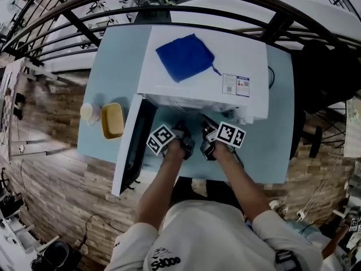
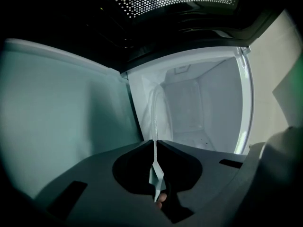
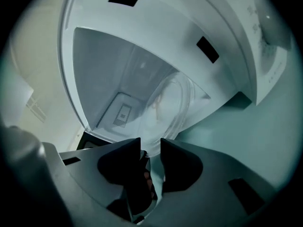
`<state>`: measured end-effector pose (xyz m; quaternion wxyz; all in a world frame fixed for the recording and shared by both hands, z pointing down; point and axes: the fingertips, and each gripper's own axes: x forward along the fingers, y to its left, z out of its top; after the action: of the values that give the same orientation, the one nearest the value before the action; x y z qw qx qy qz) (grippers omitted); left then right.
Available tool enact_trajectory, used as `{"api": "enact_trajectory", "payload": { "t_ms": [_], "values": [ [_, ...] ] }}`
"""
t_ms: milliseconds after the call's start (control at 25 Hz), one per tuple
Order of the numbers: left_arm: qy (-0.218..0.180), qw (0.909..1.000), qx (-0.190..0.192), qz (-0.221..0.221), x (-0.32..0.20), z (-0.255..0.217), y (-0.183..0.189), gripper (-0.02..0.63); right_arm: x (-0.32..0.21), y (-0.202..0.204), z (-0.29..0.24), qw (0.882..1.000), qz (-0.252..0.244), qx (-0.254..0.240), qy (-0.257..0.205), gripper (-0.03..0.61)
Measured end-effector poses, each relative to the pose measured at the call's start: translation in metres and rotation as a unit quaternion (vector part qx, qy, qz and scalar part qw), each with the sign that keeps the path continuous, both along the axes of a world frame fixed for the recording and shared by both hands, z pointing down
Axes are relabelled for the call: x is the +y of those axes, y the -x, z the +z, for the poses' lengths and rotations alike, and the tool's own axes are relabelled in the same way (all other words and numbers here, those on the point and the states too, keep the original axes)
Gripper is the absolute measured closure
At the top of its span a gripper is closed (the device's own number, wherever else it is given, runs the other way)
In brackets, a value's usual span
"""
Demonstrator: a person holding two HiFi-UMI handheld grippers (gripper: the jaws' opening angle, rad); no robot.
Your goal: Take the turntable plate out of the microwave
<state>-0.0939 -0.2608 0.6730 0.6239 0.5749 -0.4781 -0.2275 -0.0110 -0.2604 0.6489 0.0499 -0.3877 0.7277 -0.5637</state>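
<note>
The white microwave (image 1: 242,103) stands on a pale blue table (image 1: 273,151) with its door (image 1: 133,145) swung open to the left. Both grippers reach into its opening. The clear glass turntable plate (image 3: 169,103) is tilted up on edge inside the cavity. In the left gripper view it shows as a thin upright edge (image 2: 155,122). My left gripper (image 2: 155,142) (image 1: 181,131) is shut on the plate's rim. My right gripper (image 3: 150,148) (image 1: 207,131) has its jaws apart, with the rim between them and the pads not pressing it.
A blue cloth (image 1: 185,56) lies on top of the microwave. A yellow block (image 1: 112,120) and a small white cup (image 1: 87,112) sit on the table left of the door. Dark railings (image 1: 169,4) run behind the table.
</note>
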Motion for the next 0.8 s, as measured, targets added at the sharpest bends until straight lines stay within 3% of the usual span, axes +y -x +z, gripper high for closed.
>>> {"api": "enact_trajectory", "payload": {
  "t_ms": [280,800],
  "values": [
    [-0.005,0.9998,0.018,0.002,0.003,0.0,0.0,0.581,0.013,-0.018,0.018,1.0,0.014,0.013,0.023,0.451],
    [-0.004,0.9978,0.042,0.051,0.036,0.002,-0.005,0.581,-0.017,0.015,0.038,0.994,0.052,-0.093,0.025,0.426]
  ]
}}
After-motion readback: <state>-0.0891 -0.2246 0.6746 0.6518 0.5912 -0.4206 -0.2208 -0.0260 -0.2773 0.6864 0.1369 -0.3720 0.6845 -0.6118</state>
